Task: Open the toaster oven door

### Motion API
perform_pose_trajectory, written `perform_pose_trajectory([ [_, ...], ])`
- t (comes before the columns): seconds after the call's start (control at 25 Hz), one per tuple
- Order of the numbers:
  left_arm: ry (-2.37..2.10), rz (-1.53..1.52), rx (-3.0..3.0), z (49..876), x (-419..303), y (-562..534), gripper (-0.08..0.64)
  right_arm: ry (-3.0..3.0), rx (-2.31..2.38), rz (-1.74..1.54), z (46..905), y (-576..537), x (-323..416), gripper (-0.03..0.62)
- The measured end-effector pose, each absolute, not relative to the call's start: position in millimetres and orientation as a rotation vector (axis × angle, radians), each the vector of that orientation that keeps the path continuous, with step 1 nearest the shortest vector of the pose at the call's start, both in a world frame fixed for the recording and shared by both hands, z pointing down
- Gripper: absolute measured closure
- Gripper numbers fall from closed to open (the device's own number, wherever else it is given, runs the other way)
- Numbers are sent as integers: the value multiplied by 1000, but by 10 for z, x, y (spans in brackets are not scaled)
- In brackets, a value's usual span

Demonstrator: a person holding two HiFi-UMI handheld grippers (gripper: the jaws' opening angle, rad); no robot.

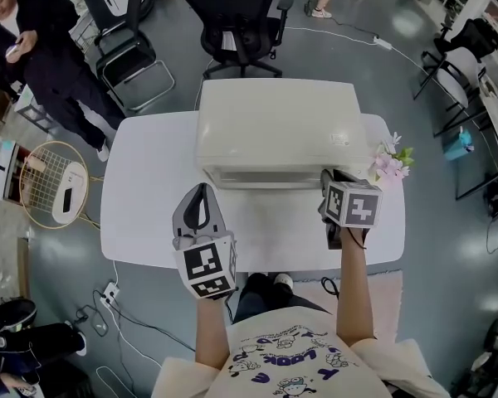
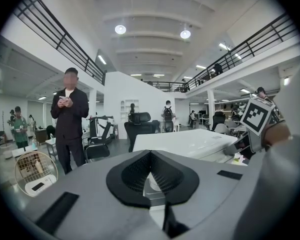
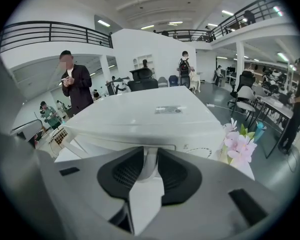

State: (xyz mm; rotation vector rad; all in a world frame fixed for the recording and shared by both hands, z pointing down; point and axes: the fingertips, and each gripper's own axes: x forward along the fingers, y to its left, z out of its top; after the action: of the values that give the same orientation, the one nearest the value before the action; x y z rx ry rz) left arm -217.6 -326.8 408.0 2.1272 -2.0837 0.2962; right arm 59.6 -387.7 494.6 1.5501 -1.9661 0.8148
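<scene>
A boxy cream-white toaster oven (image 1: 274, 127) sits at the far middle of a white rectangular counter (image 1: 149, 214), its front facing the person. The right hand-held gripper (image 3: 149, 158) is angled down at the oven's front, its dark jaws partly closed and clamped on the pale bar handle (image 3: 149, 170) of the door. The left hand-held gripper (image 1: 201, 192) hovers over the counter with its tips together, holding nothing. The handle is gripped, but the door looks shut, so the pull is probably still to come.

Bright even light; fisheye, perhaps softened edges.
</scene>
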Motion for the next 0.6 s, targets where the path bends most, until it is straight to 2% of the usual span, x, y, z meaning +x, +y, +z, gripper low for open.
perform_pose_trajectory([
  [0.6, -2096, 310, 2109, 4112, -2051, -2979, 555, -1976, 1526, 791, 4985, -3647, 623, 506],
])
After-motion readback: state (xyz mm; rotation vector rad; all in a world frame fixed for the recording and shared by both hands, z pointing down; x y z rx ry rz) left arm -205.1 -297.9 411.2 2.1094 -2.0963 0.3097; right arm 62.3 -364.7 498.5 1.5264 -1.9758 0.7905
